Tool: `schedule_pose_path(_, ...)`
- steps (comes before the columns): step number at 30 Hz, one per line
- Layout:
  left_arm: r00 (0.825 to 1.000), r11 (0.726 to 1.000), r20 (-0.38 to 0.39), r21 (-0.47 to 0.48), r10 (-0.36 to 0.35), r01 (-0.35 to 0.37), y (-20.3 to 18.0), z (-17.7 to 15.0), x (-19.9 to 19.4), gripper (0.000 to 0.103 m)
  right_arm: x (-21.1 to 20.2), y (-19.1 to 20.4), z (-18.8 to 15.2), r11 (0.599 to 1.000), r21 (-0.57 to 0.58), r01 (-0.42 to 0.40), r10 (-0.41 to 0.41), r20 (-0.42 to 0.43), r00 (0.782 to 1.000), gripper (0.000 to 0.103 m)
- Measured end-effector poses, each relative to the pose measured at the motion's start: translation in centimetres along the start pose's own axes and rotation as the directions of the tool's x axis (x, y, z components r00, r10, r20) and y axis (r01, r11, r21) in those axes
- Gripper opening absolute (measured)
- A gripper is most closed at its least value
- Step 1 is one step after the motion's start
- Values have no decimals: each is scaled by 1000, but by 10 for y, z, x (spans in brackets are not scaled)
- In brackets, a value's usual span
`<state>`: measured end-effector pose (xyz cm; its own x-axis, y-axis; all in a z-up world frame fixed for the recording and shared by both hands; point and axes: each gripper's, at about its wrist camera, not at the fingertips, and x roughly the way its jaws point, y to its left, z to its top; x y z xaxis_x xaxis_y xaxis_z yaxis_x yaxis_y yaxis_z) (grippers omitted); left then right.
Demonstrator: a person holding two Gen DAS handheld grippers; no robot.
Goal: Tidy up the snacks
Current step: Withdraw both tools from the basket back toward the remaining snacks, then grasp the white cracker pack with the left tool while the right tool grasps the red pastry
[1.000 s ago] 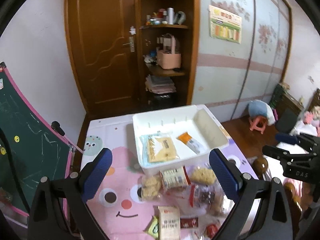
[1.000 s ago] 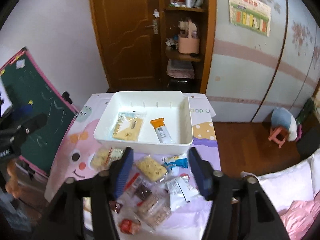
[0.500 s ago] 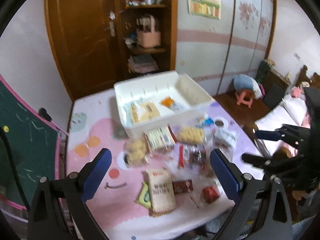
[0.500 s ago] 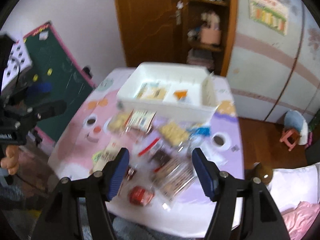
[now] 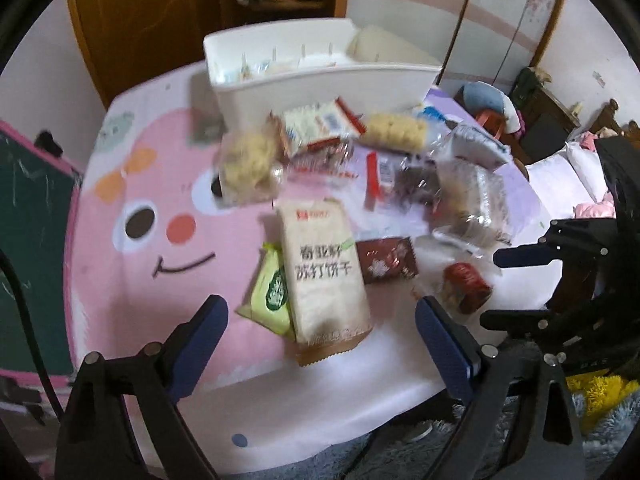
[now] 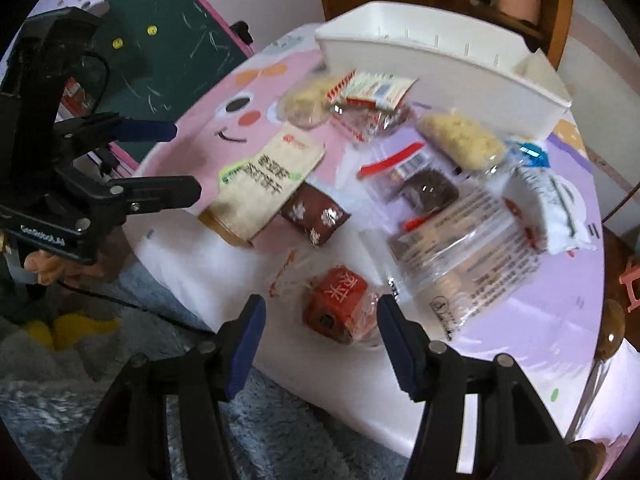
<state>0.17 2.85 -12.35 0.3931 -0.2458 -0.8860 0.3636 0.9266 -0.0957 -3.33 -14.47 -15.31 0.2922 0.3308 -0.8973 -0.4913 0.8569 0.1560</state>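
Loose snack packets lie on the pink cartoon table mat in front of a white bin [image 5: 320,84] [image 6: 440,64]. My left gripper [image 5: 320,316] is open just above the near end of a beige cracker packet [image 5: 324,268], with a green packet [image 5: 272,288] beside it. My right gripper [image 6: 320,308] hangs over a red packet [image 6: 338,308] that sits between its blue pads. Its jaws are closing, and the pads are still apart from the wrapper. A brown snowflake packet [image 6: 316,216] lies between the two targets. Each gripper also shows in the other's view: left gripper [image 6: 180,160], right gripper [image 5: 494,286].
Clear-wrapped biscuit packs [image 6: 460,248] and a white pouch [image 6: 548,208] crowd the right of the table. A green chalkboard [image 6: 160,40] stands at the table's left edge. A grey rug [image 6: 100,360] lies below the near edge. A wooden door and shelves stand behind the bin.
Both grippers have dropped steeply toward the table and tilted down, so the snacks now fill the views. The right jaws have narrowed around the red packet.
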Motion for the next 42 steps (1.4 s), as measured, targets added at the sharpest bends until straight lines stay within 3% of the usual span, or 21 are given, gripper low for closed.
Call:
schedule_pose_path(6,1000,999,-12,-36,-8,8,3,-1,15,94,30,1,-1,999,-25,41,-42,-66,997,60)
schedule_pose_path(13,999,999,-31,-33,-14,13,-4,5,29,93,38,8,5,999,-51,19,-22,-59,998,60)
schedule_pose_path(25,999,996,-43,-90,-15,11,9,12,41,93,46,-10,20,982,136,-128,135,-42,990,69)
schedule_pose_path(32,999,996,-45,-91,-10,6,8,13,42,93,54,-5,30,984,152,-95,106,-61,993,70)
schedule_pose_path(34,999,997,-51,-81,-3,-1,6,14,44,93,53,-4,31,986,147,-78,88,-63,994,69)
schedule_pose_path(37,998,997,-60,-72,-2,-2,3,15,47,90,51,-5,31,986,155,-61,71,-55,996,55)
schedule_pose_path(42,996,997,-90,-82,0,-7,0,17,55,81,38,-7,27,990,139,-10,13,-16,1000,52)
